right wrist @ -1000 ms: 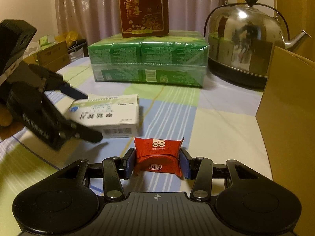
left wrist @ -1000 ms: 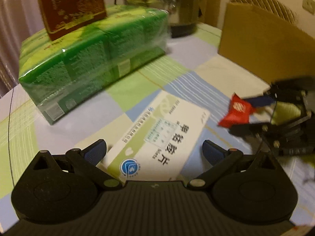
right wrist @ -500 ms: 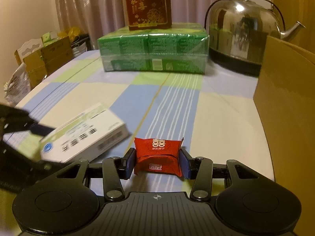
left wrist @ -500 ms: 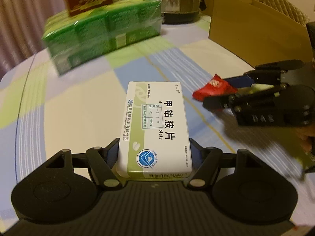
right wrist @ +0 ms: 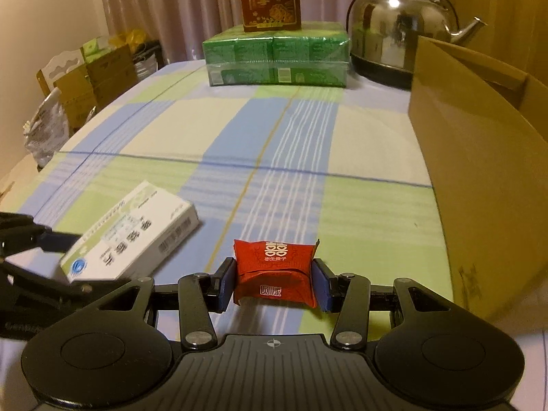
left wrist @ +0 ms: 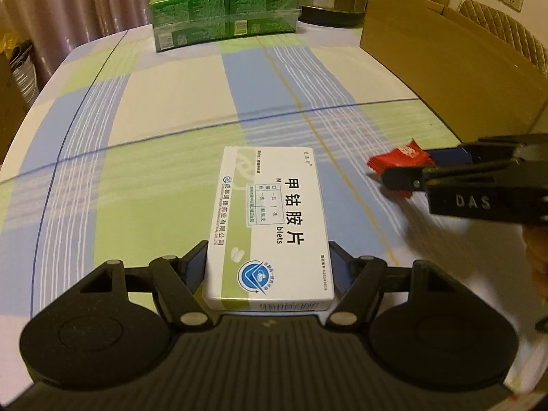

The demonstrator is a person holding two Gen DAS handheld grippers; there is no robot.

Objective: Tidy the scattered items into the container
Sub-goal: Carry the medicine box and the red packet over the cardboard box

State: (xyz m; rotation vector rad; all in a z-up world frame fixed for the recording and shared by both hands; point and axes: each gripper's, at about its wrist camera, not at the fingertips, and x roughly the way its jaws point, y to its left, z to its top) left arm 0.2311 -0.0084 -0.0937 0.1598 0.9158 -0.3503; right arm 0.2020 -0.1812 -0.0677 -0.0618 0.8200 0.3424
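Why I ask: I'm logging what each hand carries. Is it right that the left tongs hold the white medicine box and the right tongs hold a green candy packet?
Not quite: the candy packet is red, not green, as the right wrist view shows. The rest stands: the right tongs hold it, and the left tongs hold the white medicine box.

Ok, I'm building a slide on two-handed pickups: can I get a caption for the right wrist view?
Right gripper clamps a red candy packet above the checked tablecloth, beside the cardboard box.
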